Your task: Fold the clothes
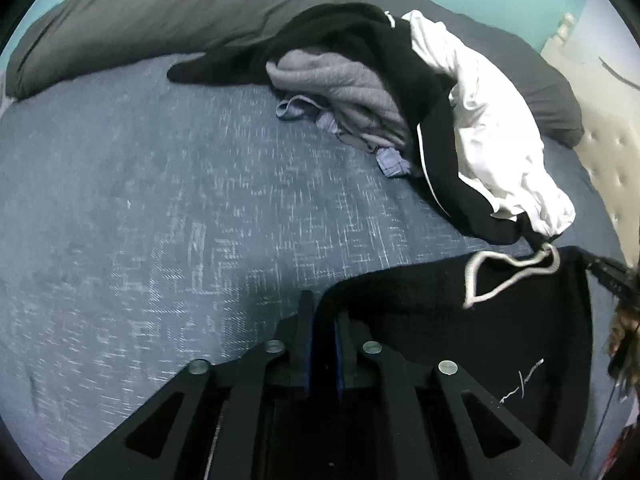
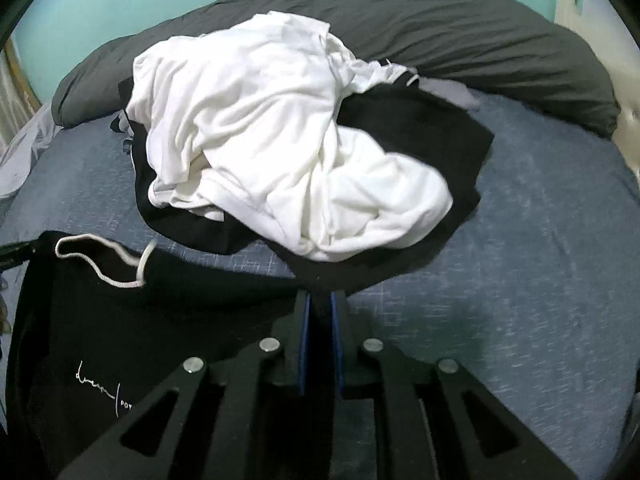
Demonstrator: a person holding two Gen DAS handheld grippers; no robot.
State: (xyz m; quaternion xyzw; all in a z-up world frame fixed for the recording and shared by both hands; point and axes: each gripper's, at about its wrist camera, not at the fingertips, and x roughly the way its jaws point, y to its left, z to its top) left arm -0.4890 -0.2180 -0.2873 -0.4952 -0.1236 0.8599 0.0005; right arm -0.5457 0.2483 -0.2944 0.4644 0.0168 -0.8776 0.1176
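Observation:
A black garment (image 1: 500, 320) with a white drawstring (image 1: 504, 272) and small white lettering is stretched between my two grippers over the blue bed. My left gripper (image 1: 323, 312) is shut on its left edge. My right gripper (image 2: 320, 312) is shut on its right edge; the garment (image 2: 120, 320) and drawstring (image 2: 100, 260) hang to the left in the right wrist view. The right gripper's fingertips (image 1: 608, 270) show at the far right of the left wrist view.
A pile of clothes lies beyond on the bed: a white shirt (image 2: 280, 152), black garments (image 1: 360, 40), a grey fleece (image 1: 344, 88) and a blue checked piece (image 1: 392, 162). A dark grey duvet (image 2: 440, 32) runs along the back. A cream tufted headboard (image 1: 612, 152) is at right.

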